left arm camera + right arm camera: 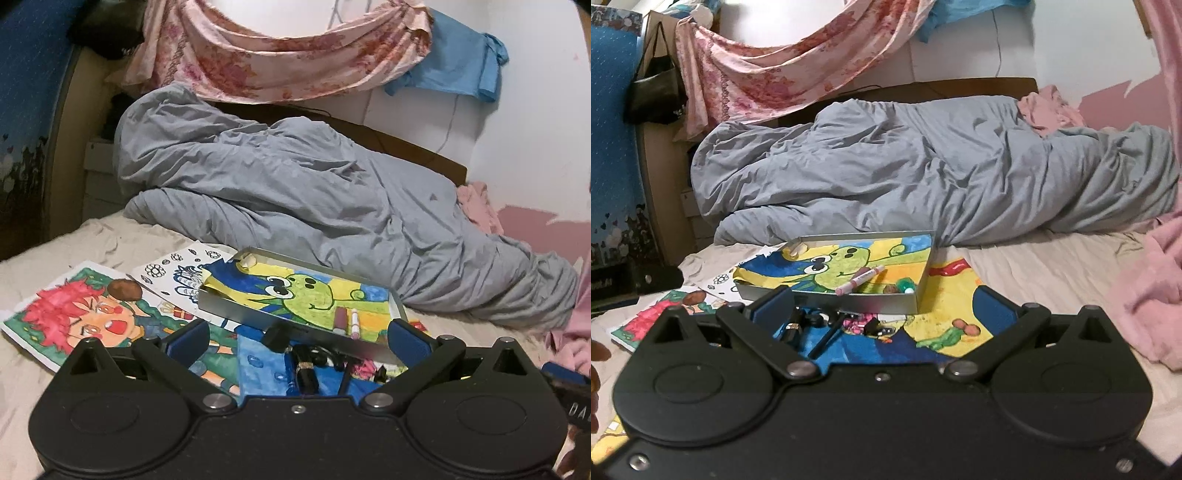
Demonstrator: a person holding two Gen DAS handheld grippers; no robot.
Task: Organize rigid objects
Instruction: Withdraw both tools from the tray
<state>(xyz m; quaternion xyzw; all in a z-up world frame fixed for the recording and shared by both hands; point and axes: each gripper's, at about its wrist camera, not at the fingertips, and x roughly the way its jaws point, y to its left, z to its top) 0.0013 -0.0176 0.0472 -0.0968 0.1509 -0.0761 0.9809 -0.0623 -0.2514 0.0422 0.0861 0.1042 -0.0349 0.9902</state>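
A shallow metal tin (236, 308) (894, 304) sits on drawings spread on the bed. A green cartoon drawing lines the tin. On it lie a pink marker (354, 325) (860, 280), a maroon stick (340, 317) and small green and brown bits (903, 286). Several small black items (306, 369) (798, 325) and a black pen (827, 338) lie loose on a blue drawing in front of the tin. My left gripper (298, 338) hovers over them, open wide and holding nothing. My right gripper (884, 308) is also open and holds nothing, just short of the tin's front wall.
A rumpled grey duvet (295, 192) (923, 166) fills the bed behind the tin. Paper drawings (74, 314) fan out to the left. Pink cloth (1145, 288) lies at the right. A black bag (655, 92) hangs at the back left, by a floral sheet (258, 55).
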